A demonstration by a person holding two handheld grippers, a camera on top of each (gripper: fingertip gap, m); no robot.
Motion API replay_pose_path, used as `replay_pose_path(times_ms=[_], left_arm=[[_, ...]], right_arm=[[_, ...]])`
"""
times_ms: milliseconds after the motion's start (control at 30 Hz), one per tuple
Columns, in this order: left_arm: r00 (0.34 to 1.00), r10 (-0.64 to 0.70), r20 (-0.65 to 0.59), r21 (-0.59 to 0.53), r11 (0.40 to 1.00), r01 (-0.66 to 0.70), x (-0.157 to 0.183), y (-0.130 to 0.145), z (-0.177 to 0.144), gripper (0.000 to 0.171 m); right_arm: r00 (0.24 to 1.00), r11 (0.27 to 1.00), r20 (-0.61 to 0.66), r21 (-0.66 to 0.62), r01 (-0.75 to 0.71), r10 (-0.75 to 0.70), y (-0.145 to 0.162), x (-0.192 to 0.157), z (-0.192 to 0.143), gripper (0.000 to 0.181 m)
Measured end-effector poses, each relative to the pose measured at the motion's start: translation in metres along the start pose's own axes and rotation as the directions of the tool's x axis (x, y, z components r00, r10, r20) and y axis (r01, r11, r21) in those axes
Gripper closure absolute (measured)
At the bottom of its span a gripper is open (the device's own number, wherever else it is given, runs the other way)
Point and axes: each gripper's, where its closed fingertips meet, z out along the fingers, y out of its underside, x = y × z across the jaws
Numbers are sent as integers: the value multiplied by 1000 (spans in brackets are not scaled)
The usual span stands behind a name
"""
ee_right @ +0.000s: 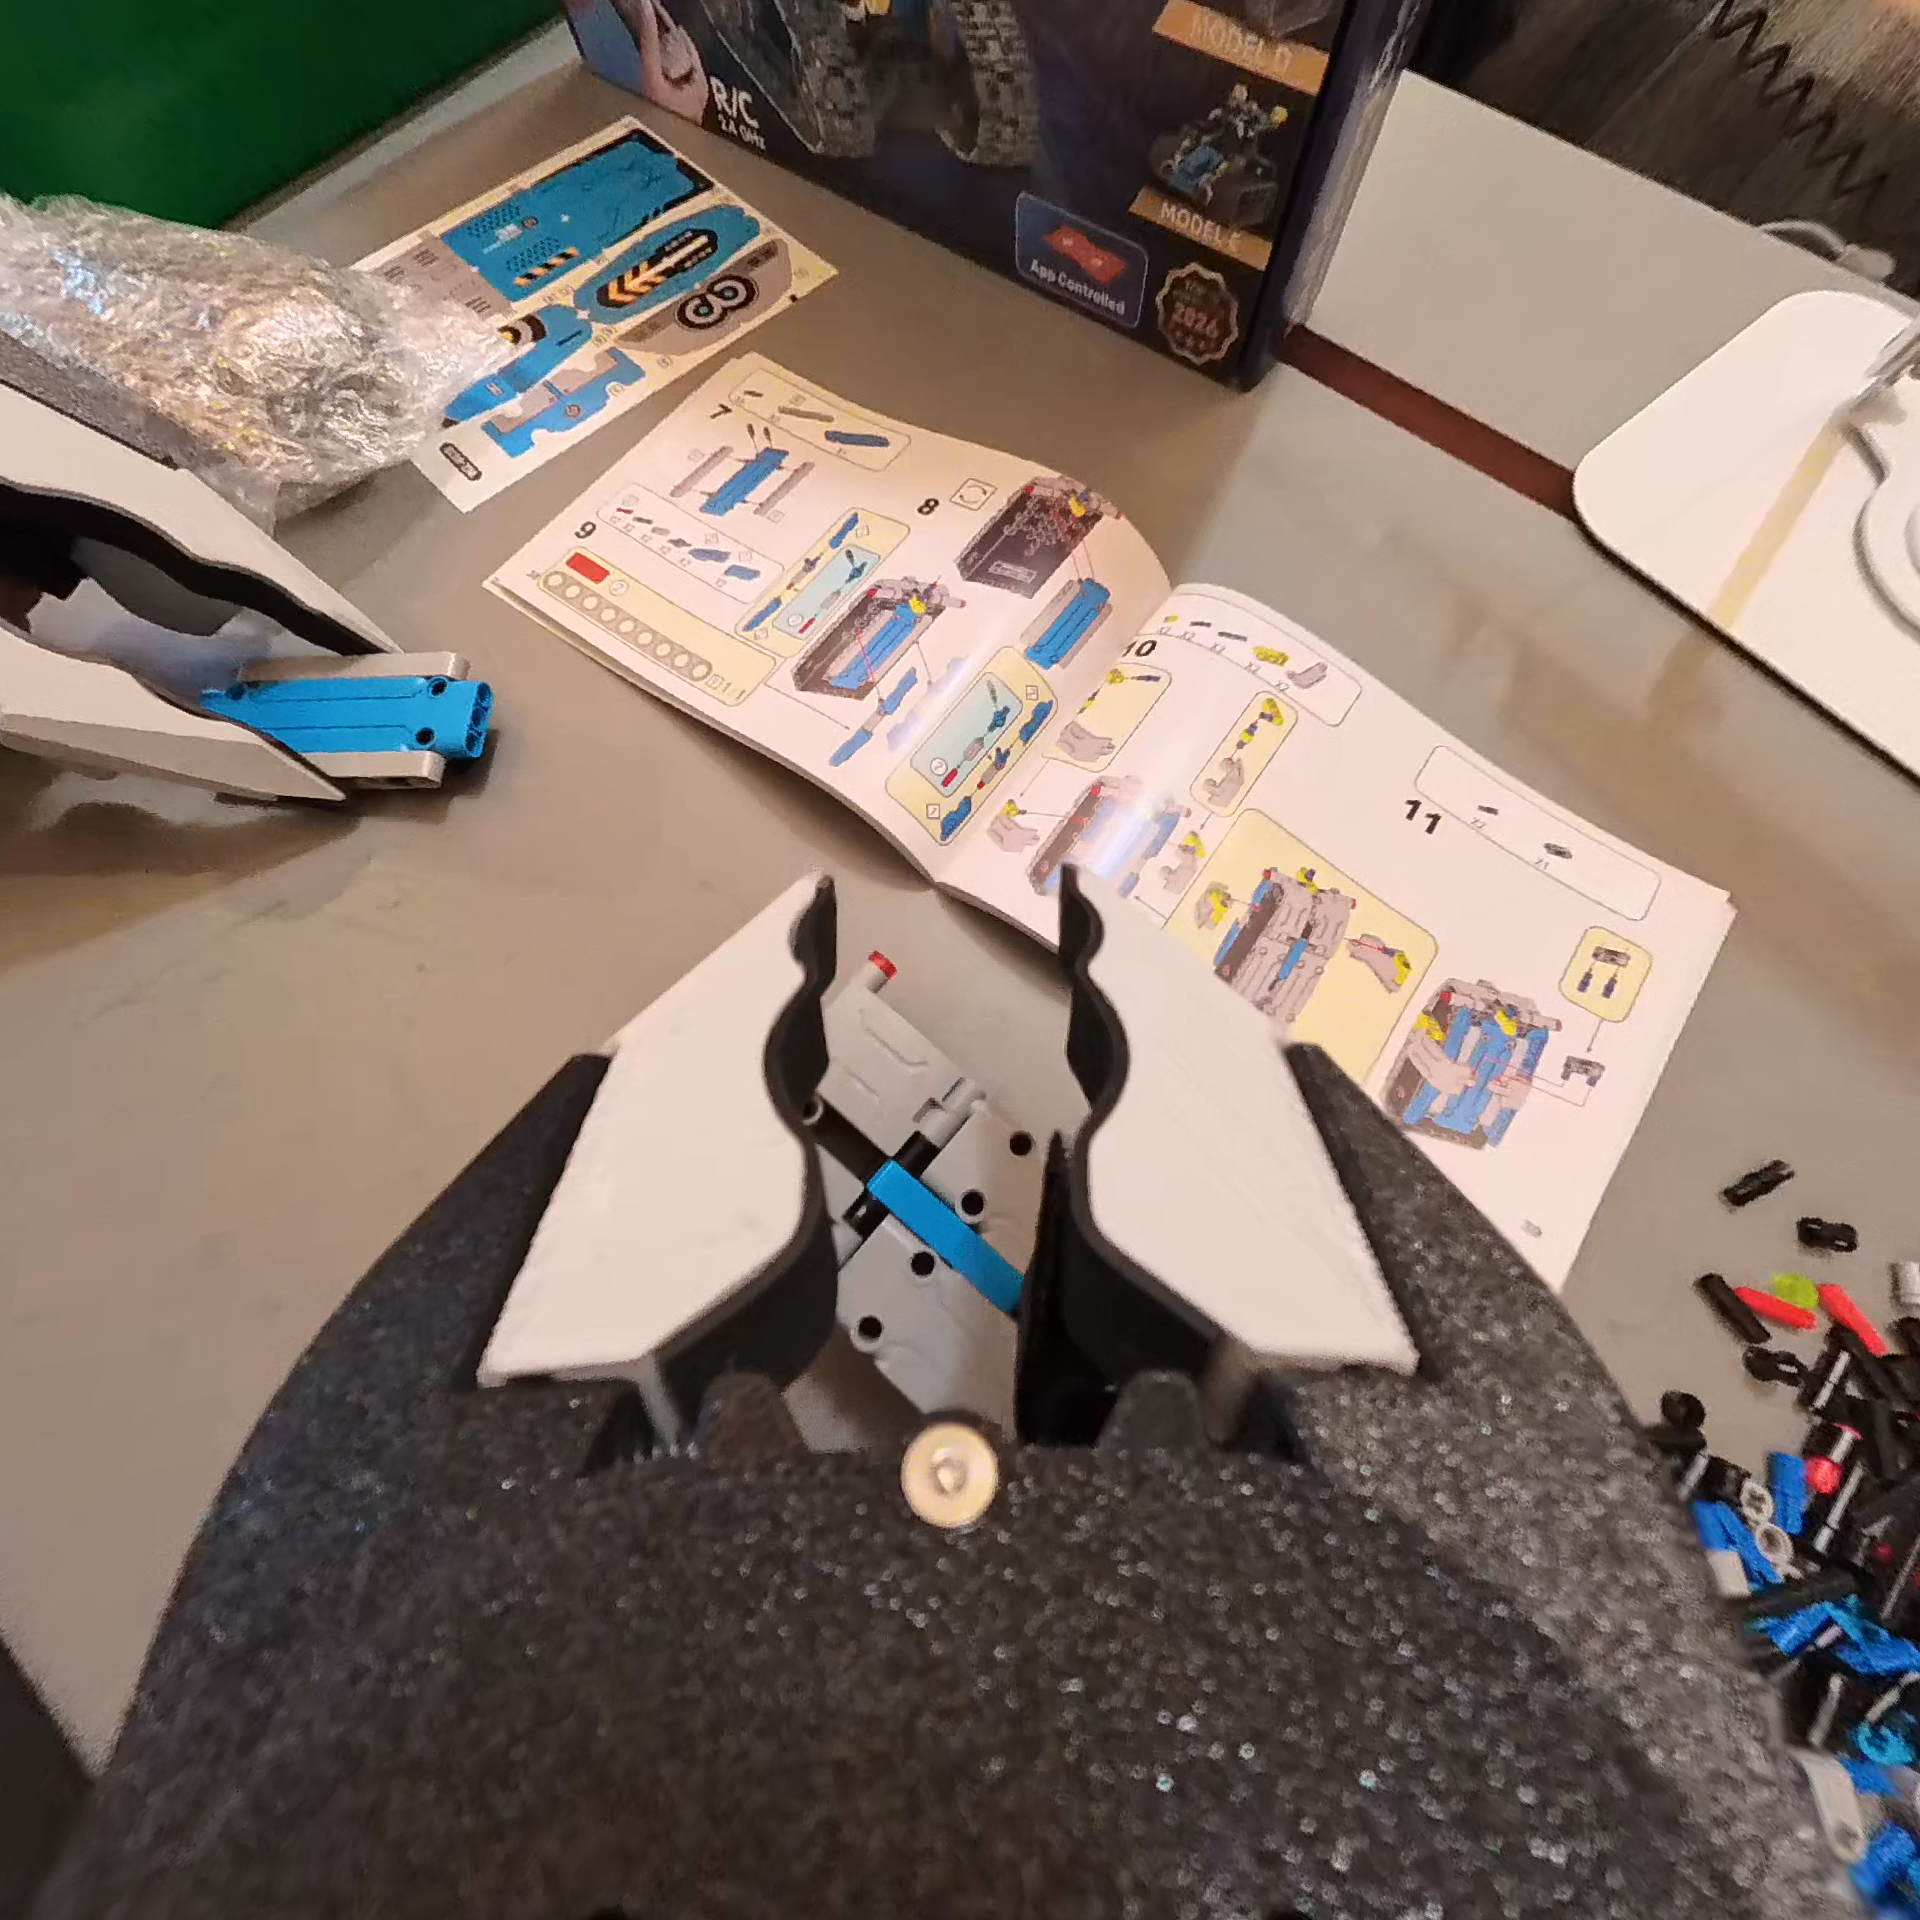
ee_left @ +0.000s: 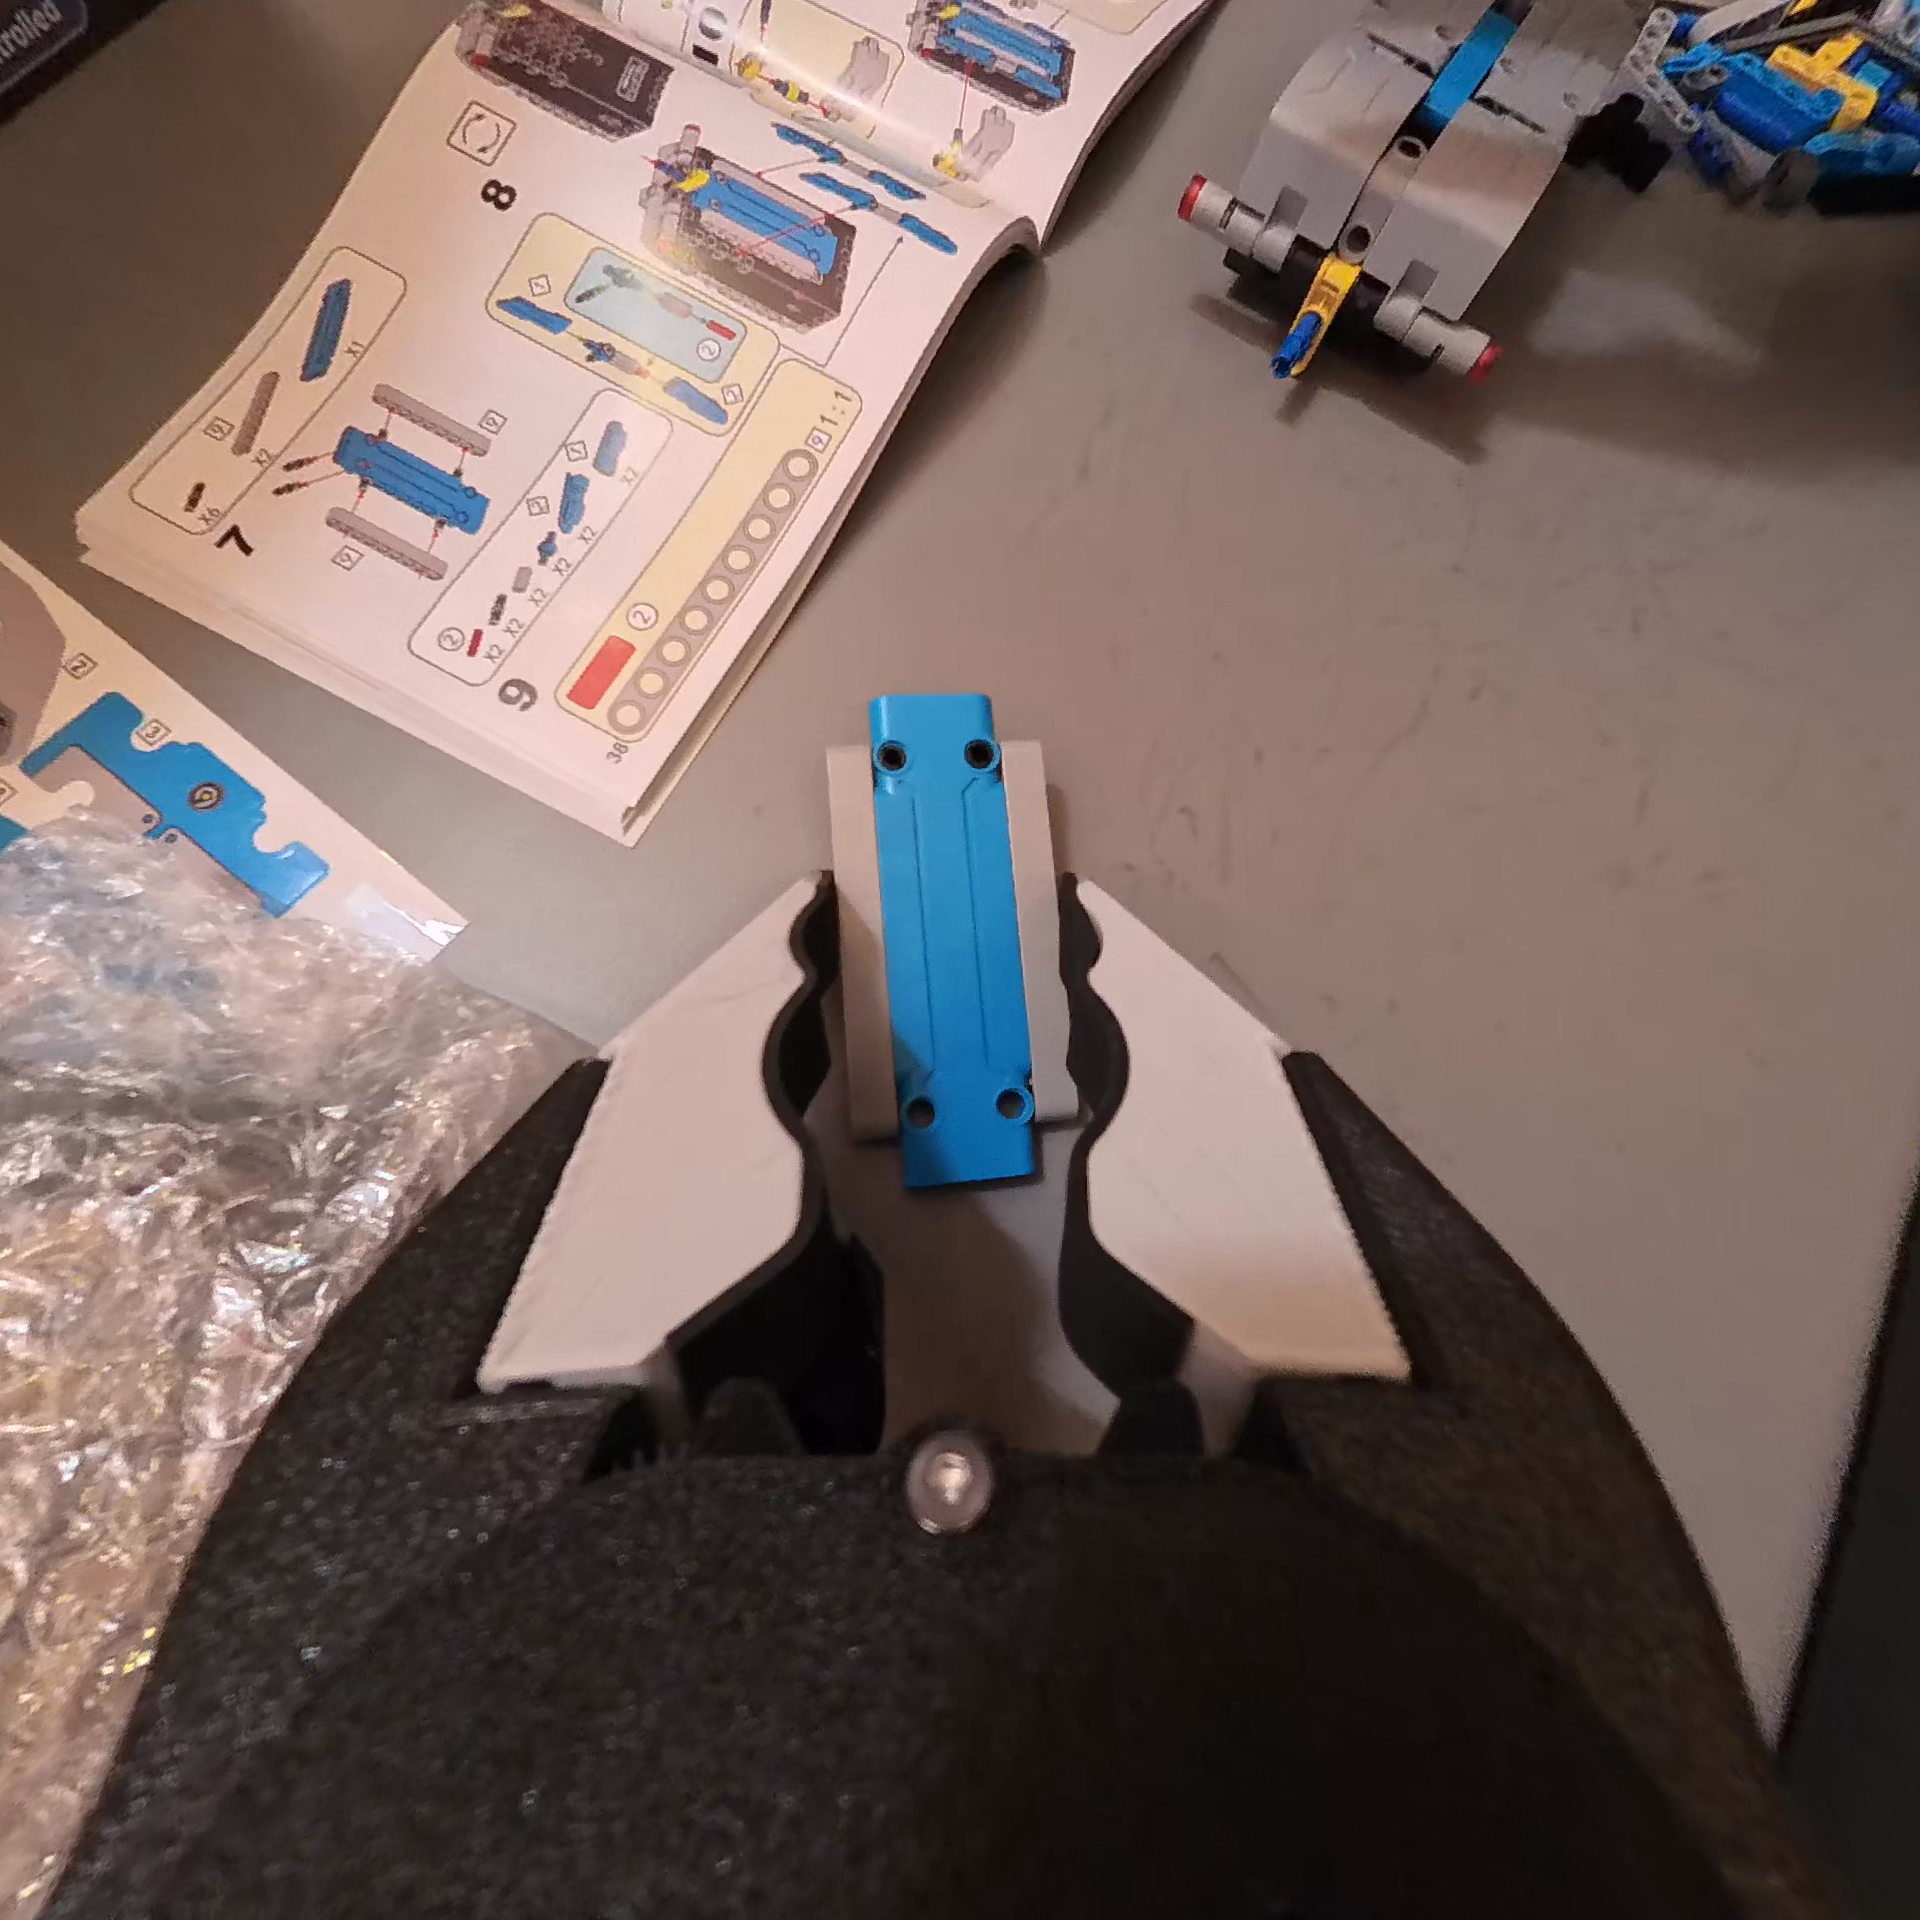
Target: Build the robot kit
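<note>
My left hand-held gripper [ee_left: 948, 914] is pinching a blue panel with a grey beam along each side [ee_left: 951, 935] — its fingers press on the two grey flanks, and the piece sticks out past the tips, low over the grey worktop [ee_left: 1351, 727]. The right wrist view shows the same piece [ee_right: 353, 717] from the side, lying flat between the fingers and close to the worktop.

My right hand-held gripper [ee_right: 945, 914] has its fingers spread, and between them, deep in the throat, sits a grey block assembly with a blue bar and a black axle [ee_right: 914, 1195]. I cannot tell whether the fingers actually bear on it.

The open instruction booklet [ee_right: 1039, 727] is my landmark. The blue panel is just to its left in the right wrist view. Beyond its left page lie a sticker sheet [ee_right: 592, 281] and, left of that, a crinkled clear bag [ee_right: 208, 343]. Behind the booklet stands a dark printed box [ee_right: 1091, 156]. Right of its near corner is a heap of small black, blue and red parts [ee_right: 1818, 1455].
</note>
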Motion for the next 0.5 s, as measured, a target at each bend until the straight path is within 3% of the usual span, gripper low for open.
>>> replay_pose_path(times_ms=[267,500], left_arm=[[999,-27,-24,0,1000,27,0,0,0,130],[999,-29,-28,1,1000,29,0,0,1,130]], right_arm=[[996,998,53,-13,-67,67,13,-6,-12,139],[989,993,111,53,-101,95,5,-7,-10,139]])
